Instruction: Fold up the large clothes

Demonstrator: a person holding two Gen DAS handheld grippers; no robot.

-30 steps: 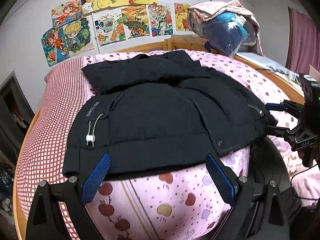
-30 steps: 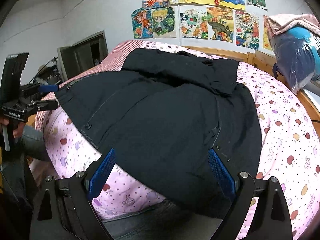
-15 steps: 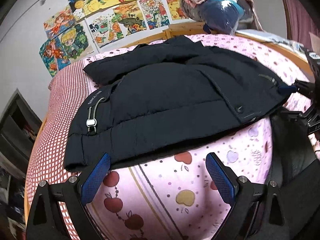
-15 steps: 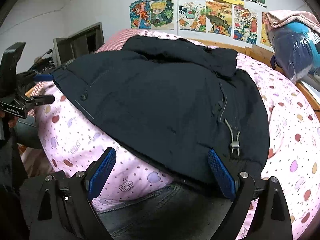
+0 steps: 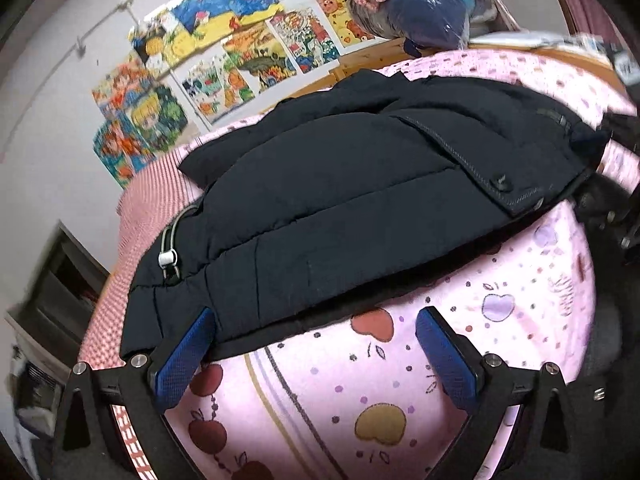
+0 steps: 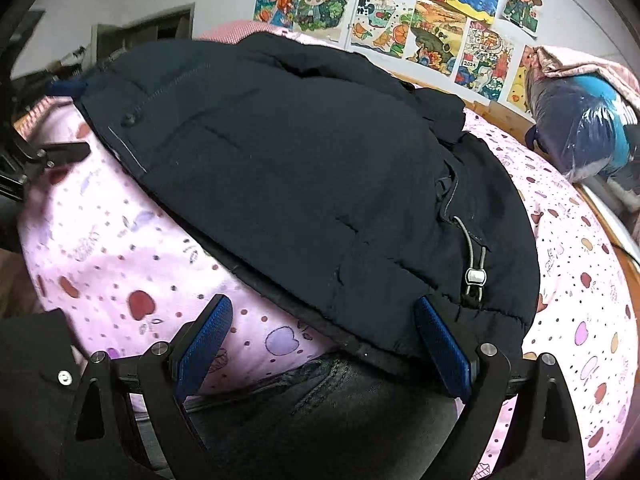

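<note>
A black padded jacket (image 5: 360, 200) lies spread on a bed with a pink fruit-print sheet (image 5: 380, 392), hem toward me. My left gripper (image 5: 316, 348) is open just below the hem near its left corner, the left blue pad (image 5: 184, 356) overlapping the hem, nothing pinched. The same jacket (image 6: 304, 184) fills the right wrist view. There my right gripper (image 6: 320, 340) is open at the hem's right part, its right pad (image 6: 440, 348) under the corner beside a drawcord toggle (image 6: 475, 277). The left gripper's black frame (image 6: 44, 156) shows at that view's left edge.
Colourful drawings (image 5: 224, 52) hang on the wall behind the bed. A bagged bundle of bedding (image 6: 580, 128) sits at the far right on the wooden bed frame. A red-checked sheet (image 5: 136, 208) covers the bed's left part. A person's jeans (image 6: 320, 408) press against the near edge.
Both grippers have sunk and closed in on the jacket's near hem, which now looms larger. The left view has rolled, tilting the scene. Jaws stayed wide.
</note>
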